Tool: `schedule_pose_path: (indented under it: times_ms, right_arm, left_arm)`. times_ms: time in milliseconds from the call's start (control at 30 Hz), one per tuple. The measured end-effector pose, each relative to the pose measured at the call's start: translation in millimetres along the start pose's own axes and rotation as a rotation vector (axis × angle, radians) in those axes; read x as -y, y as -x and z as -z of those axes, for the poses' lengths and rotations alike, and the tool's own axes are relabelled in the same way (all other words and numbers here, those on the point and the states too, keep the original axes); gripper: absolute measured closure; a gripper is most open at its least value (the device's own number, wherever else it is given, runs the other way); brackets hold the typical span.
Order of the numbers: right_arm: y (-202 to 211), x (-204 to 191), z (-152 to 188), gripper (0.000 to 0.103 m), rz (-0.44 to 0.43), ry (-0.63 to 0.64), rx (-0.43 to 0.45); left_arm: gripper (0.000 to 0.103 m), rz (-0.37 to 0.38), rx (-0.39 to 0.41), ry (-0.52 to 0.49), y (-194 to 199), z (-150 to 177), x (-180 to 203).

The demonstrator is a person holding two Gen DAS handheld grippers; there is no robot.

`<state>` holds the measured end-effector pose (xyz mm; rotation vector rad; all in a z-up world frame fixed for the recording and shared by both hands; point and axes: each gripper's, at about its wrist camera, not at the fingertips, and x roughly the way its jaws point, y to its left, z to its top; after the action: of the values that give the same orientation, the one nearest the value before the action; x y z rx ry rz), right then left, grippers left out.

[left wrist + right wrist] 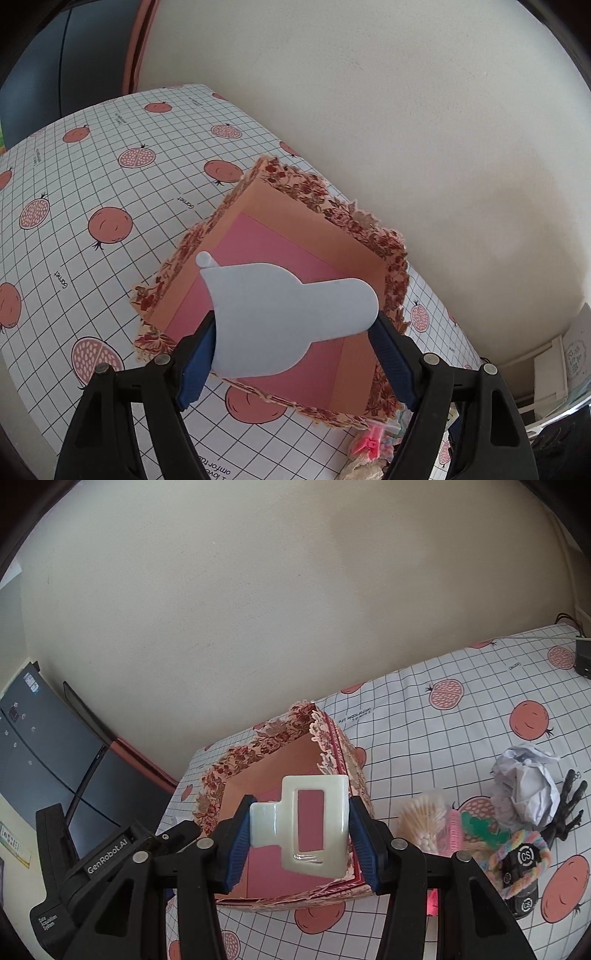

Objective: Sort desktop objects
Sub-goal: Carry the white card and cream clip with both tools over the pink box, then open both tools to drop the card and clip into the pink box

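While both tools hang over the same floral-edged box [325, 229], each grips its own item. In the left wrist view, the left tool [295, 332] stands fairly wide, its blue pads [197, 363] pressed on either side of a flat pale-blue plastic piece [280, 314] with a rounded, pear-like outline and a small peg at its upper left. That piece sits in the lower middle of the frame, over the box's pink floor. In the right wrist view, the right tool [299, 834] is about half closed on a cream rectangular hair claw clip [314, 823], held at the frame's centre above the box [258, 768], whose pink floor shows through the clip's window. The box rests on the bench [461, 716], covered in a grid-and-pomegranate cloth, close to a plain wall. At the right of that frame lie crumpled paper [528, 779], a bundle of cotton swabs [421, 819], a black claw clip [569, 808] and a pastel scrunchie [517, 849].
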<state>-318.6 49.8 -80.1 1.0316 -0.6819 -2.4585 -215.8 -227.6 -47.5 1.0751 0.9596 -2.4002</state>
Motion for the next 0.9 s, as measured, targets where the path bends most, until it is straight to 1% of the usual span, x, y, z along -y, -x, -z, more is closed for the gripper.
schedule_pose_path:
  times_ms: [233,533,900]
  right_arm:
    - [-10.6,-16.8,10.1,0.05,-0.037,0.028,-0.011]
    - [-27.5,-28.7,19.0,0.05,-0.051,0.043,-0.028]
    - [-29.0,-31.6,22.2,0.05,-0.037,0.039,-0.031]
  left_arm:
    - [0.022,-0.022,0.0,0.076,-1.8,-9.2,-25.9]
    - [0.022,-0.025,0.004,0.098,-3.1,-15.0,-37.7]
    - [0.022,-0.014,0.007,0.104,-2.8,-18.9,-45.2]
